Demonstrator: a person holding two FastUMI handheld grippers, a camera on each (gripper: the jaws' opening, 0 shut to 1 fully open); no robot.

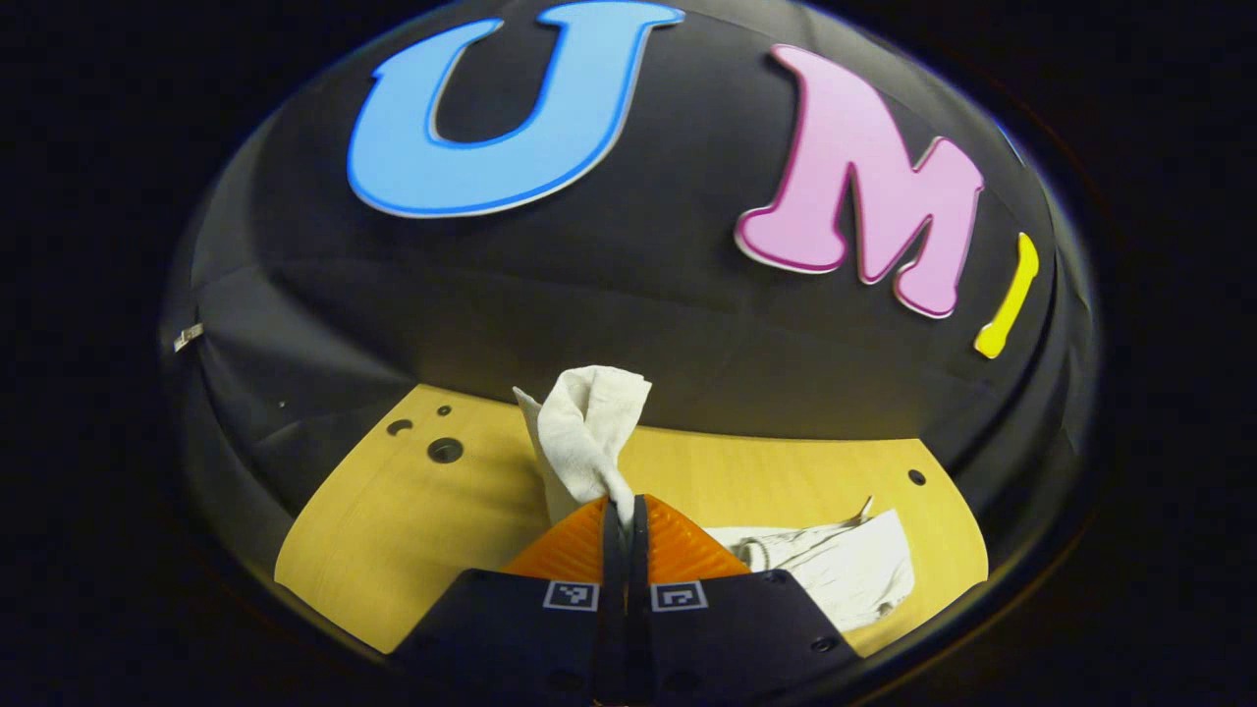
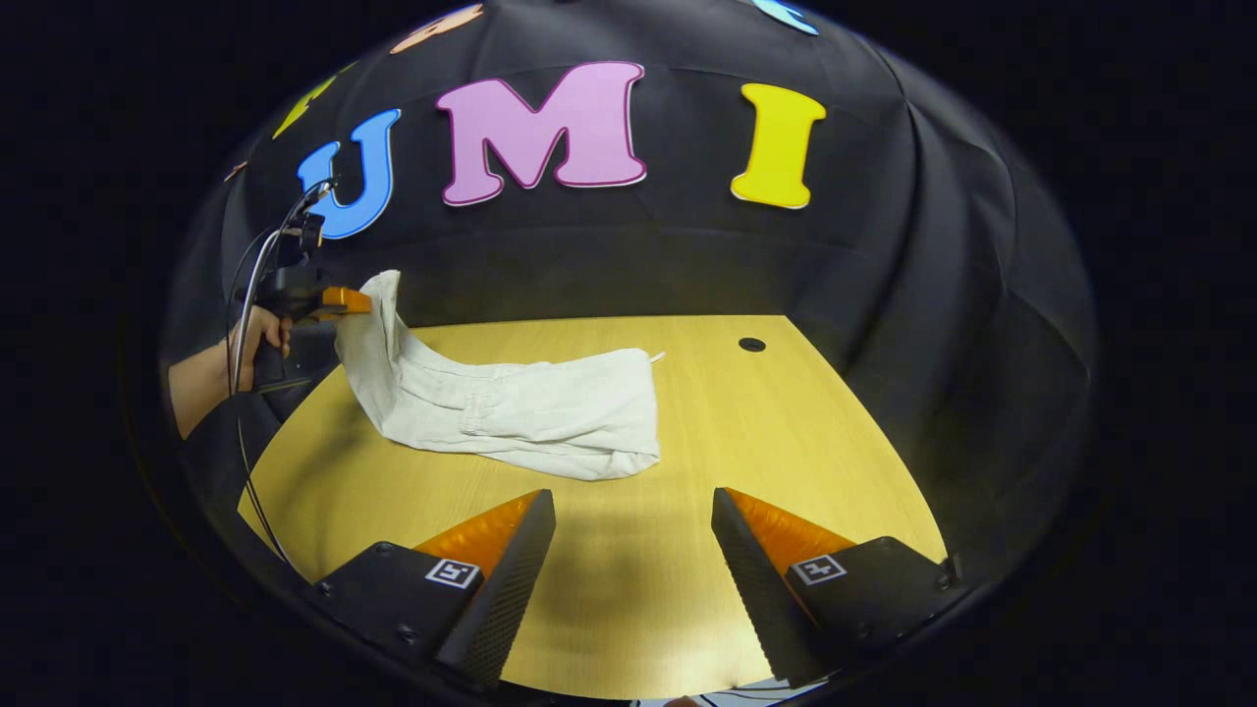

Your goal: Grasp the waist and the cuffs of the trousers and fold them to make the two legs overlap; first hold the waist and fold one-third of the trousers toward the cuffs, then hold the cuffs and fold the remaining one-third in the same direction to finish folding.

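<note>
Trousers lie at 11 o'clock from the wide-open, empty right gripper, long axis 9-to-3, left gripper clamped on the raised end.

A pale yellow wooden table with round holes carries crumpled off-white cloth trousers lying left of its middle.

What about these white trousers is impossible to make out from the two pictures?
- Left gripper view: the left gripper covers part of the trousers, hiding the fabric below its fingers.
- Right gripper view: whether the lifted end of the trousers is waist or cuffs; too bunched.
- Right gripper view: the underside, against the table.
</note>
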